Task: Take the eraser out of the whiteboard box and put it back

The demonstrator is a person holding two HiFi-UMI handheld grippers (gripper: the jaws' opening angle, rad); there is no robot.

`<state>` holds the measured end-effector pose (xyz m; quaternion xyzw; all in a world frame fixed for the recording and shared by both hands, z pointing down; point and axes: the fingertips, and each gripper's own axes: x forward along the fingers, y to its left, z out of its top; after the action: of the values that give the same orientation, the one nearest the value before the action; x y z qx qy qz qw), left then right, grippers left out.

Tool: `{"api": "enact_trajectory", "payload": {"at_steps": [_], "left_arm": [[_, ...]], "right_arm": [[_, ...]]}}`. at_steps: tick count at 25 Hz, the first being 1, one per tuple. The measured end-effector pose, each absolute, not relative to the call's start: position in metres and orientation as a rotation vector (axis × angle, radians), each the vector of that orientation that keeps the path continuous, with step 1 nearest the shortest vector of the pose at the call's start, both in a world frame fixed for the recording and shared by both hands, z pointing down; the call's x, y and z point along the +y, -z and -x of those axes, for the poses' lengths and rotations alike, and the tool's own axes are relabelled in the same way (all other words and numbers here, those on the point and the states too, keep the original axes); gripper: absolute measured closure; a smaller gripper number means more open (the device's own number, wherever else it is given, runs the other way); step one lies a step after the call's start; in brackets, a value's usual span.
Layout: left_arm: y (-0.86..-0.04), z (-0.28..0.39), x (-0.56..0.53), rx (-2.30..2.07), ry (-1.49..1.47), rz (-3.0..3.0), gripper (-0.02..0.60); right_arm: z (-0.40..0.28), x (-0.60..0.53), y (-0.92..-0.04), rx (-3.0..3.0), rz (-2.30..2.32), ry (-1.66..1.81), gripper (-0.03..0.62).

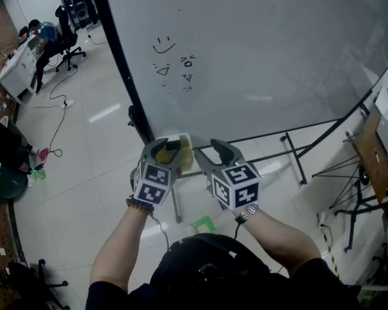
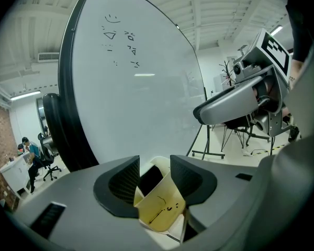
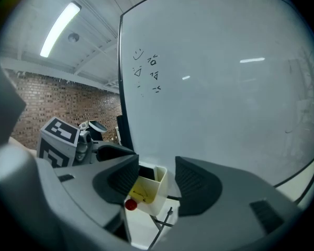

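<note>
The eraser (image 2: 159,205), a yellow pad with black ink marks, stands at the left side of the box (image 1: 186,148) and touches it. Whether its lower end is inside the box cannot be told. The left tool (image 2: 155,163) is closed on the eraser, with one ribbed pad against each side of it.

The box is a cream, open-topped holder with a dark inside, and it sits at the lower edge of the whiteboard (image 1: 258,57). In the right gripper view a small red ball (image 3: 131,204) shows at the box's lower left corner, just under the eraser.

The right tool (image 3: 157,166) hangs just right of the box with its jaws apart and nothing between the pads. The box lies ahead of them, clear of both. Each tool carries a cube with square markers. The left wrist wears a bead bracelet (image 1: 140,205) and the right wrist a watch (image 1: 247,212).

Above the box, the whiteboard bears a smiley (image 1: 163,44), a small triangle and a few short marks. Right of the box, the black stand legs (image 1: 291,150) spread over the pale tiled floor (image 1: 84,173). Below the box, a green mark (image 1: 204,223) lies on the floor. Well to the left of the box, a person (image 1: 48,44) sits on an office chair at a white bench (image 1: 13,70).
</note>
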<state>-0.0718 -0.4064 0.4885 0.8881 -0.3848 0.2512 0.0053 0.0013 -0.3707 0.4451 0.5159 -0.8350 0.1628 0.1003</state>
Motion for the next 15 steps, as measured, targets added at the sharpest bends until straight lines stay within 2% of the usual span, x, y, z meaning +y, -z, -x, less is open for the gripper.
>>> {"api": "enact_trajectory", "payload": {"at_steps": [15], "left_arm": [[-0.481, 0.062, -0.372, -1.259, -0.818, -2.750, 0.400]], "right_arm": [[-0.011, -0.341, -0.436, -2.504, -1.480, -0.462, 0.361]]}}
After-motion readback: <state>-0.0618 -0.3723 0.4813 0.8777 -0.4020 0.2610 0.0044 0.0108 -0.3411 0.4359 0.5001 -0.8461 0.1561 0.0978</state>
